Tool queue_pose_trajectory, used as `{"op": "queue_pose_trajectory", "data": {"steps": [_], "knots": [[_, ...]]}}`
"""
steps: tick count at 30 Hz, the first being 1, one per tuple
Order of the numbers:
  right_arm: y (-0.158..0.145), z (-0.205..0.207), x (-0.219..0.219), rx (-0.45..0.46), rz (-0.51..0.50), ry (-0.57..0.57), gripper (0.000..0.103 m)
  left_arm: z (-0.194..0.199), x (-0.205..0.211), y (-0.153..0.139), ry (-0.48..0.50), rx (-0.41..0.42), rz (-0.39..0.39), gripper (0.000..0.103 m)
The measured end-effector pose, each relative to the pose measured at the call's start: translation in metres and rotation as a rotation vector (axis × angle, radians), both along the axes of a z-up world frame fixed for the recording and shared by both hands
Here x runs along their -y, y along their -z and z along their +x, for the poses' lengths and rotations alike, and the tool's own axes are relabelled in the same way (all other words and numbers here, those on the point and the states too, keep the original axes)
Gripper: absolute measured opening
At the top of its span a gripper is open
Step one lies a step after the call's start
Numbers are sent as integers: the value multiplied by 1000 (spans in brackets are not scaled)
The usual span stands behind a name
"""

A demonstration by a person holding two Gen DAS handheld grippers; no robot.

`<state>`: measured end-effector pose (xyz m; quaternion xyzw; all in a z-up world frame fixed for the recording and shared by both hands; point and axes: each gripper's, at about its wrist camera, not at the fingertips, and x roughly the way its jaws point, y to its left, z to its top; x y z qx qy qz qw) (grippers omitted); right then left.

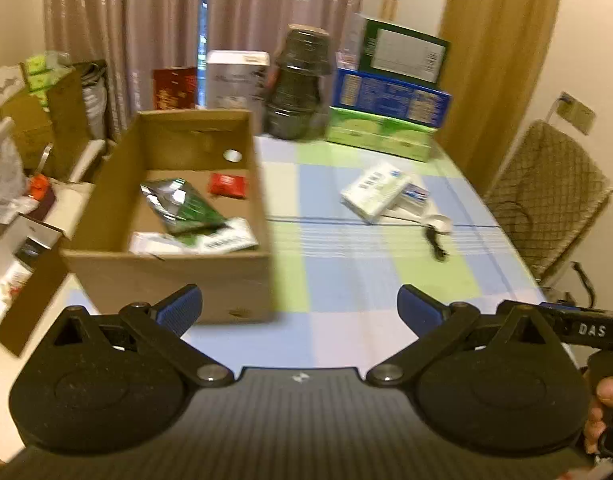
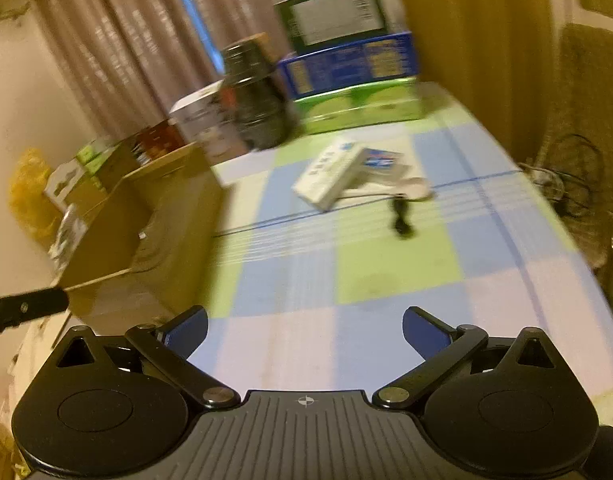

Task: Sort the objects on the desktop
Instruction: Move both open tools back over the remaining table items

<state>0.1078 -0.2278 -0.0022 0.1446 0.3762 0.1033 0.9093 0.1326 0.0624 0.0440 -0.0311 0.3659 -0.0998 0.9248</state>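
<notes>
White carton [image 1: 373, 193] on worktop [image 1: 346, 276], mid-cloth, right of cardboard box [image 1: 174, 276]; likely light, stiff, crushable: take across narrow sides. Small packet [image 1: 415, 196] beneath it half hidden. Black cable [image 1: 435, 242] blurred, limp. Left gripper [image 1: 299, 309], right gripper [image 2: 305, 326]: fingers spread, empty.

I see a dim room under warm yellowish light. A table [image 1: 386, 280] fills the middle, covered by a checked cloth [image 2: 386, 264] in blue, green and white squares. Behind it hang pale brown curtains [image 1: 126, 20], parted on a narrow strip of blue window [image 1: 203, 20]. To the right hangs a mustard drape [image 1: 498, 40]. The walls [image 1: 594, 60] are cream. A chair [image 1: 546, 196] with a quilted tan cover stands at the table's right side, below a wall socket [image 1: 576, 110].
</notes>
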Motion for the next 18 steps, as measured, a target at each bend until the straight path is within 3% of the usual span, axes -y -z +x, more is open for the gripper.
{"op": "queue_pose_trajectory", "data": {"steps": [9, 18], "knots": [[6, -17, 56, -3, 1, 134, 101, -9, 61, 26, 102, -51, 8, 102], [10, -14, 68, 2, 15, 155, 101, 2, 83, 32, 135, -54, 42, 102]]}}
